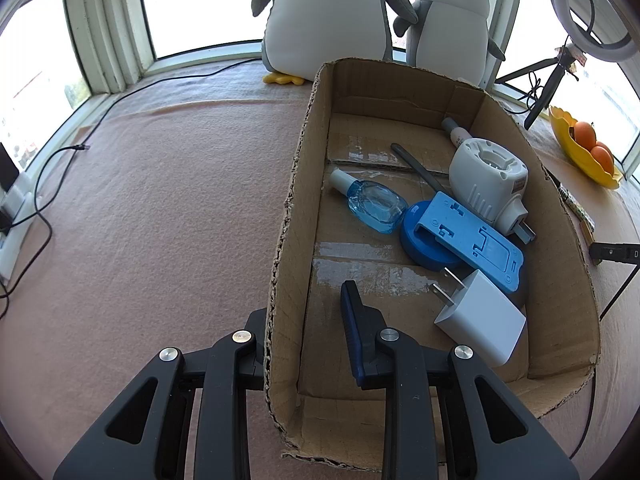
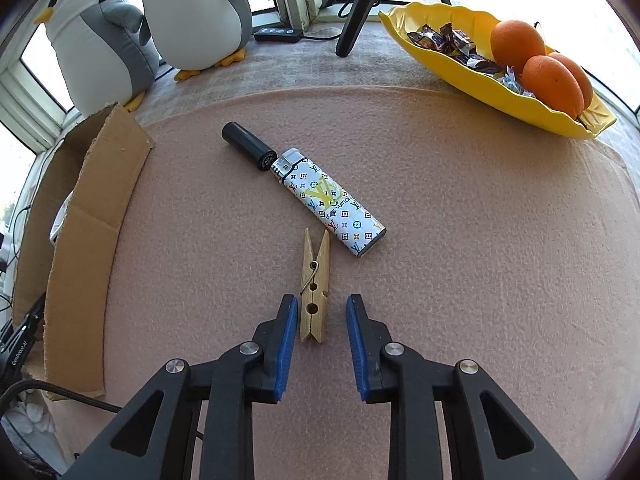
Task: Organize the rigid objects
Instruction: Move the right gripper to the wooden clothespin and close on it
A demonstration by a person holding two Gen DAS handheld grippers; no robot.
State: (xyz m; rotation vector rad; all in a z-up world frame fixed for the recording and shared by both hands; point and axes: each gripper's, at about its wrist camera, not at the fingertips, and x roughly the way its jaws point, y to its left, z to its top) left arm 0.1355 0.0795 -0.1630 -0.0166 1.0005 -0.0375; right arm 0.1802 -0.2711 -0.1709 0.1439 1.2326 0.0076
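Pink felt [image 2: 460, 208] covers the table we work on, with windows behind it. Our right gripper [image 2: 322, 320] stands with its blue pads apart, straddling the near end of a wooden clothespin [image 2: 315, 286] that lies flat between them; we cannot tell whether the left pad touches it. Just past the clothespin, toward 1 o'clock, lies a patterned lighter [image 2: 330, 202], and a black tube [image 2: 249, 145] touches the lighter's far end at 11 o'clock.

Our left gripper [image 1: 308, 328] is spread wide across the near left wall of the cardboard box [image 1: 288, 240], one finger outside and one inside, gripping nothing. Inside the box, from near to far, we see a white charger [image 1: 480, 316], a blue plastic stand [image 1: 472, 240] resting on a blue round lid [image 1: 416, 240], a clear blue bottle [image 1: 372, 200], a white round device [image 1: 488, 176], a dark stick [image 1: 416, 164] and a small white tube [image 1: 458, 130].

At 2 o'clock in the right view, a yellow dish [image 2: 460, 64] holds oranges [image 2: 552, 80] and wrapped candies [image 2: 444, 40]. Two plush penguins [image 2: 192, 12] sit by the window.
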